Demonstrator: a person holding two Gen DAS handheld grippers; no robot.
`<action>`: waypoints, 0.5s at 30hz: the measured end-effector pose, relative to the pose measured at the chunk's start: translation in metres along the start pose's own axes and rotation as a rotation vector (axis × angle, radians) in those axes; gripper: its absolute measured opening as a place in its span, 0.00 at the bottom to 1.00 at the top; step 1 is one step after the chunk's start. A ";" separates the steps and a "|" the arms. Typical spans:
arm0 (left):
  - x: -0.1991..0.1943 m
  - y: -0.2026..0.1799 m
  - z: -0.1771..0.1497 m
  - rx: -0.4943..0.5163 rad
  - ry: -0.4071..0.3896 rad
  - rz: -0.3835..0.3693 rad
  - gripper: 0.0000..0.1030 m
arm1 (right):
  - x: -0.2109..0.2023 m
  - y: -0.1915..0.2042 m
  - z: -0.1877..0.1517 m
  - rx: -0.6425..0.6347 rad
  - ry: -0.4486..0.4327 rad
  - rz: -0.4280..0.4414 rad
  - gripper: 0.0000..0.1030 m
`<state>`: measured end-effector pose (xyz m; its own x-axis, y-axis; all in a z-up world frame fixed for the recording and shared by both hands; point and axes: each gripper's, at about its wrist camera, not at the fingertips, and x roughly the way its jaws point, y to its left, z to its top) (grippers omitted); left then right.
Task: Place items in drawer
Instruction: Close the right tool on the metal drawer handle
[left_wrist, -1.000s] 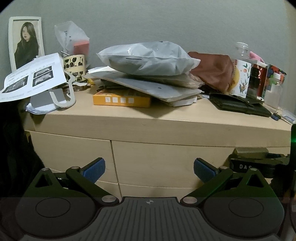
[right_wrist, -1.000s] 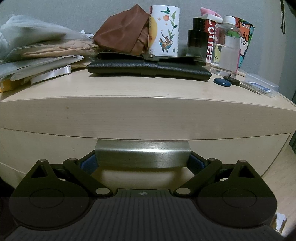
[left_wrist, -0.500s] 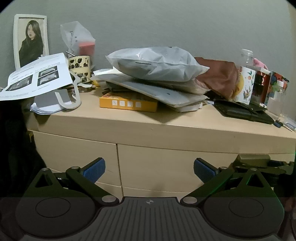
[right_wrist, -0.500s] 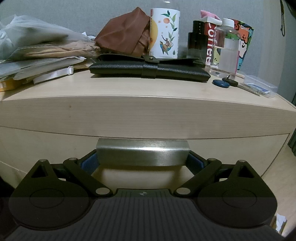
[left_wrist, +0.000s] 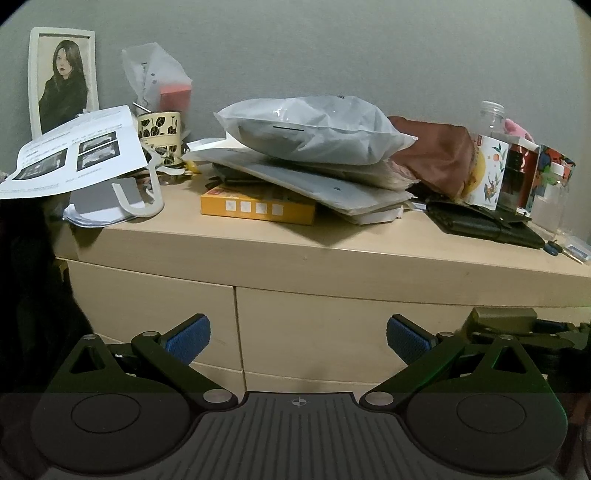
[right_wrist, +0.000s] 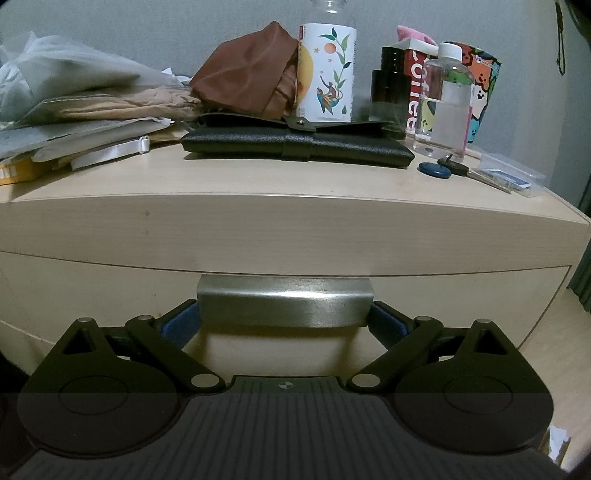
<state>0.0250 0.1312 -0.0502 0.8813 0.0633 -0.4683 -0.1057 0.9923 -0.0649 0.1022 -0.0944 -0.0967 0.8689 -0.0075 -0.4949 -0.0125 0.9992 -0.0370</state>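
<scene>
right wrist: dresser (right_wrist: 288, 229) lower than before

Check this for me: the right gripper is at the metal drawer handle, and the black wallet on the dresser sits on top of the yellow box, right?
Not quite. The right gripper is at the metal drawer handle, but the black wallet lies flat on the dresser top, well apart from the yellow box. The right wrist view shows it.

Left gripper (left_wrist: 298, 338): dark green-black linkage arms, silver pivot screws, blue textured pads (left_wrist: 188, 338), ribbed grey base bearing a small crosshair mark, round discs either side. Right gripper (right_wrist: 283, 325): identical build, blue pads (right_wrist: 181, 326).
</scene>
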 end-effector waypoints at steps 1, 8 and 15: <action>0.000 0.000 0.000 0.002 -0.001 0.001 1.00 | 0.000 0.000 0.000 -0.001 -0.001 0.000 0.96; 0.002 -0.001 -0.001 0.006 0.006 0.000 1.00 | -0.004 0.009 -0.002 -0.082 -0.079 -0.034 0.98; 0.004 -0.007 -0.003 0.032 0.011 -0.005 1.00 | -0.005 0.009 0.005 -0.065 -0.101 -0.049 0.99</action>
<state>0.0278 0.1244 -0.0538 0.8767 0.0575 -0.4776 -0.0866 0.9955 -0.0391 0.1006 -0.0854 -0.0901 0.9146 -0.0490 -0.4013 0.0021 0.9932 -0.1165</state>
